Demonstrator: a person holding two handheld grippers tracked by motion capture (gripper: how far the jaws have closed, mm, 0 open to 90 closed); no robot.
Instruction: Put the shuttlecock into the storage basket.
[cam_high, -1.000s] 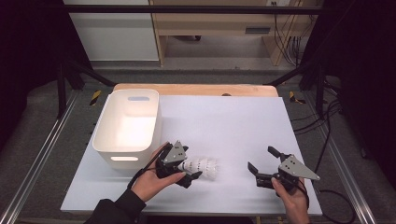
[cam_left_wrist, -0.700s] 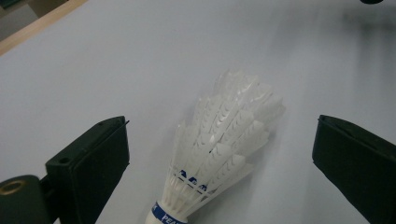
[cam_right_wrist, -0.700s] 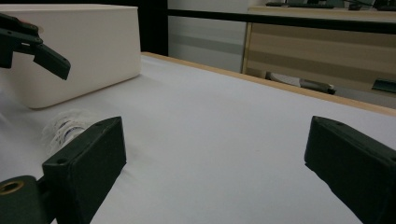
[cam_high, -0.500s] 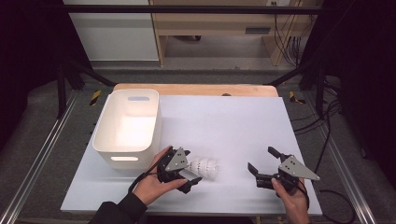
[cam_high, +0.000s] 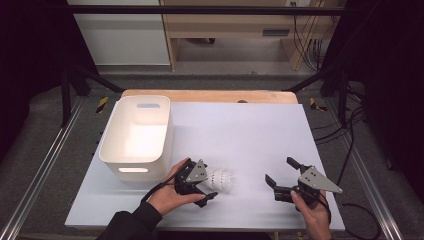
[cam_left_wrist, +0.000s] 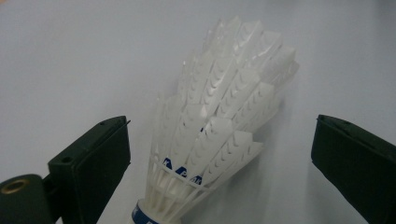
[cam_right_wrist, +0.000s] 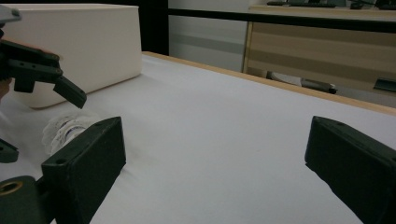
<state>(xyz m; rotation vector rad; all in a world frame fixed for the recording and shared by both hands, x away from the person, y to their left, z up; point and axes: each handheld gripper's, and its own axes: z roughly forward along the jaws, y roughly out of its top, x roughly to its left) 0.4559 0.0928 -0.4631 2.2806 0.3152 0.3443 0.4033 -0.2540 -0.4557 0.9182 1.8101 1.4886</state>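
A short stack of white nested shuttlecocks lies on its side on the white table sheet, just right of the white bin. My left gripper is open and straddles the stack's base end. In the left gripper view the feathers fan out between the two black jaws of my left gripper, which stand well apart and touch nothing. My right gripper is open and holds nothing at the front right; in the right gripper view, past that gripper, the shuttlecocks lie to its left.
The deep white bin has a handle cutout facing the front edge. A wooden board edge runs along the back of the table. Metal rails flank both sides. Bare sheet lies between the two grippers.
My left gripper has slid a little to the right and nearer, so its jaws now straddle the shuttlecock stack. The right gripper has stayed where it was.
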